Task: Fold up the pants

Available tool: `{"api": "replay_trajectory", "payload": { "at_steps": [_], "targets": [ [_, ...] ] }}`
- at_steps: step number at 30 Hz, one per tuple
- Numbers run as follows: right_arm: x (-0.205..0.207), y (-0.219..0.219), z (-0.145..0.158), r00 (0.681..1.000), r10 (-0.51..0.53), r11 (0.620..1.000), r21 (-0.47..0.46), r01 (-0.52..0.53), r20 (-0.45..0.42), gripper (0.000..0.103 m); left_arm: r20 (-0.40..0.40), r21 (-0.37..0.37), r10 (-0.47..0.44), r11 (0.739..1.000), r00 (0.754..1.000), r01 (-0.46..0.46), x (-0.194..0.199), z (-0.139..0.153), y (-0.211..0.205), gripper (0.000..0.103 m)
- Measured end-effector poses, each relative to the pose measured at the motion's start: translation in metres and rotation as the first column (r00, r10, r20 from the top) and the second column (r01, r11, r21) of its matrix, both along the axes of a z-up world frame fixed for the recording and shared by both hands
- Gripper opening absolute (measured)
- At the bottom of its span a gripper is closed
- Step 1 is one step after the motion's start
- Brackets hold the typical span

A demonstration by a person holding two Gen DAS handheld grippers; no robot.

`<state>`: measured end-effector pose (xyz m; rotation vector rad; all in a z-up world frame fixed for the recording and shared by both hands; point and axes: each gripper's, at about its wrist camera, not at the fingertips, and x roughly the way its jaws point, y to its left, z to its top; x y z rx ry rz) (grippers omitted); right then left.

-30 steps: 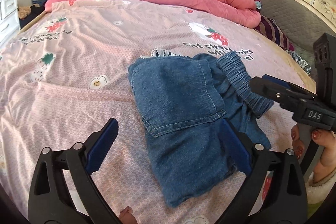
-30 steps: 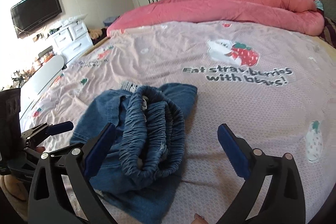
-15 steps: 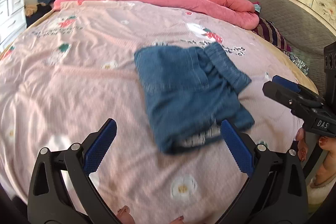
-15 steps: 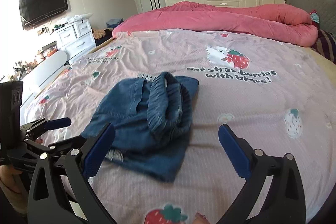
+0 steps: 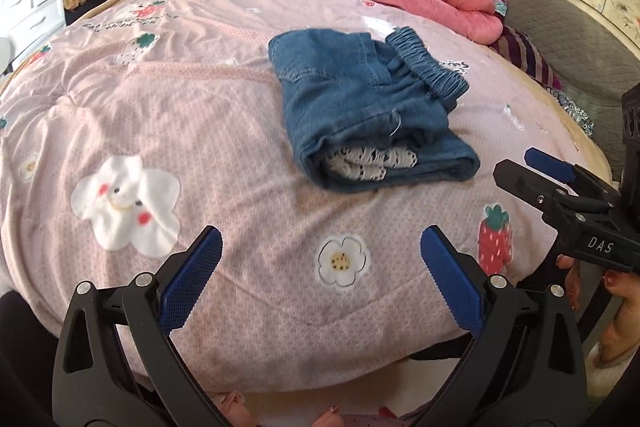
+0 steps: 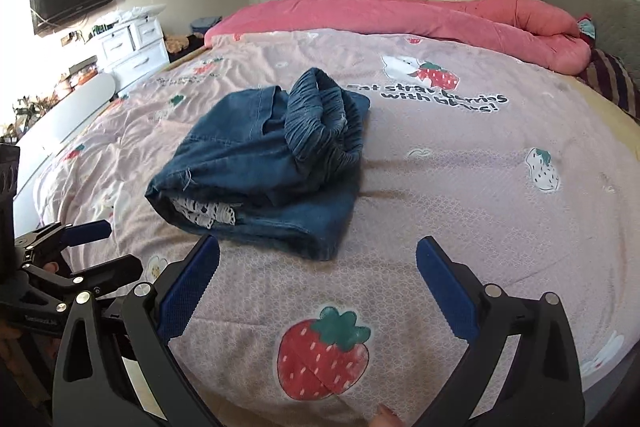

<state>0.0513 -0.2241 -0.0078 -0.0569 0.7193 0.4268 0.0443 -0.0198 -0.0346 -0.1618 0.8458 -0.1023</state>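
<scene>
We find the left gripper (image 5: 320,267) with its jaws spread wide, holding nothing and touching nothing; only the pink printed bedspread (image 5: 160,115) shows between the blue pads (image 5: 192,279). The right gripper (image 6: 318,277) stands likewise, jaws wide apart and empty, over a strawberry print on the same cover. The denim pants (image 5: 360,111) lie folded into a compact, thick bundle on the bed, ahead of both sets of jaws and clear of them; from the left gripper they sit forward and slightly right of the gap, from the right gripper (image 5: 560,187) forward and left of it. We note the gathered elastic waistband (image 6: 320,119) bunched on top at the far end of the bundle, a back pocket facing up, and white lace trim (image 5: 368,163) showing inside the open fold at the near end. The bundle's long axis runs away from the jaws, near edge toward the grippers, waistband end toward the rolled pink quilt (image 6: 400,15) beyond. The left gripper (image 6: 64,267) appears at the left edge of the right wrist view, well short of the denim.
</scene>
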Motion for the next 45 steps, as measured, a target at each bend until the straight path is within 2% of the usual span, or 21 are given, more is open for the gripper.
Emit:
{"api": "replay_trajectory", "payload": {
  "at_steps": [18,45],
  "targets": [
    [-0.0067,-0.0019,-0.0009,1.000,-0.004,1.000,0.007,0.004,-0.013,0.098,0.024,0.017,0.010,1.000,1.000,-0.010,-0.0046,0.0074,-0.0017,0.094],
    [-0.0057,-0.0041,-0.0031,1.000,-0.007,1.000,0.012,0.008,-0.031,0.098,0.015,0.043,0.017,0.999,1.000,-0.018,-0.0041,0.0073,-0.0020,0.094]
  ]
}}
